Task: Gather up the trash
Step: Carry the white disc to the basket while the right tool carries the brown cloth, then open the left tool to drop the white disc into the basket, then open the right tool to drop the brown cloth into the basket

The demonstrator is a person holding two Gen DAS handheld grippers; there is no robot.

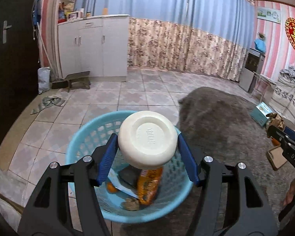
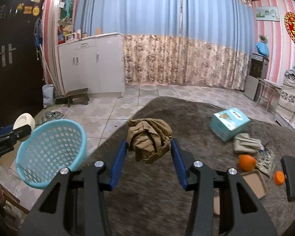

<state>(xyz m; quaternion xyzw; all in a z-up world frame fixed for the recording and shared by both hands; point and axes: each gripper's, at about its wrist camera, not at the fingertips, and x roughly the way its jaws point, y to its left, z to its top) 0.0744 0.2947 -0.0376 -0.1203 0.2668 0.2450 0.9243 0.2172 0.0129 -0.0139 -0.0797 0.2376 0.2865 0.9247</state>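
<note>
Over the blue basket [image 1: 82, 137], the left hand-held gripper [image 1: 147, 143] clamps a white bowl [image 1: 147, 138] bottom-up between its blue pads. Inside the basket lie an orange wrapper [image 1: 149, 184] and a small orange fruit [image 1: 111, 187]. At the basket's 3 o'clock, the right hand-held gripper [image 2: 148, 147] pinches crumpled brown paper [image 2: 148, 140] above the grey rug [image 2: 147, 196].

White bowl [image 1: 147, 139]: smooth matt plastic look. Basket [image 2: 51, 151]: glossy blue perforated plastic. Crumpled wad [image 2: 149, 142]: brown creased paper, matt. Rug [image 2: 167, 196]: grey, coarse pile. Floor [image 1: 112, 96]: glazed tile, slight sheen. Left tool [image 1: 147, 158] pads: ribbed blue plastic
</note>
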